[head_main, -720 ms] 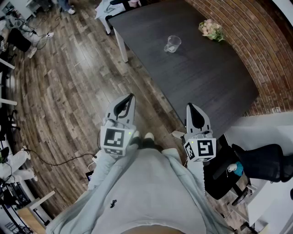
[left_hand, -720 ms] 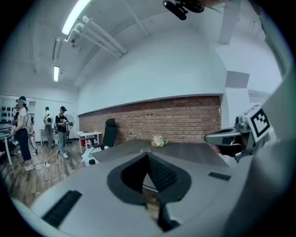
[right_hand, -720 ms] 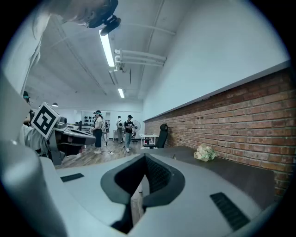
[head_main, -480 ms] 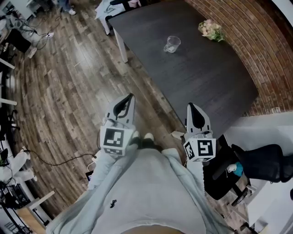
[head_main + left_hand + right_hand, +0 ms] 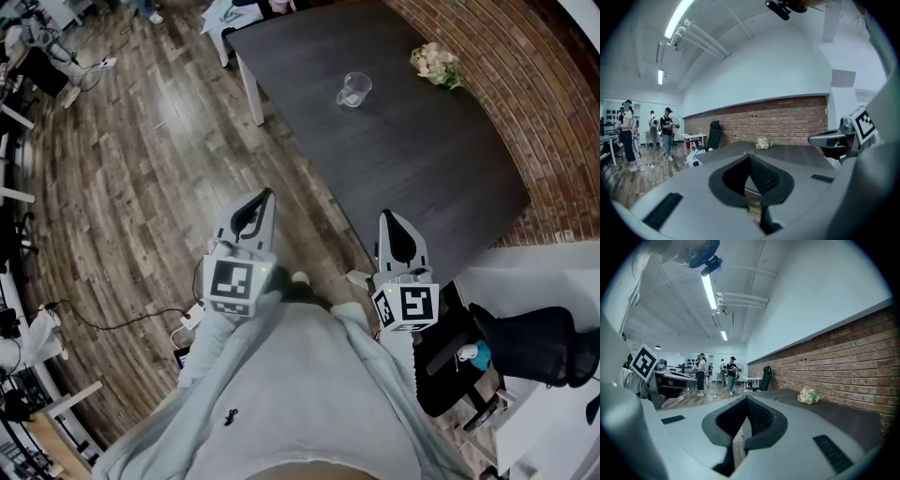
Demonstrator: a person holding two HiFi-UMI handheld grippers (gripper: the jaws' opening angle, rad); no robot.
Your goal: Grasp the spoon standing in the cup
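Over the plank floor (image 5: 141, 187), the left gripper (image 5: 269, 195) is held out before the person's pale sweatshirt (image 5: 300, 403), its jaws closed tip to tip on nothing. Farther off, a clear glass cup (image 5: 353, 90) stands on the dark table (image 5: 422, 169), well apart from the 2 grippers; the spoon is too small to make out. The right gripper (image 5: 385, 217) hangs at the table's near edge, jaws likewise pressed together and empty. Pale flowers (image 5: 437, 65) lie by the brick wall (image 5: 553, 112).

We list: left claw (image 5: 749, 157), jaws together at the tips; dark table (image 5: 799, 154) ahead bearing pale flowers (image 5: 762, 143); brick wall (image 5: 787, 119) behind.
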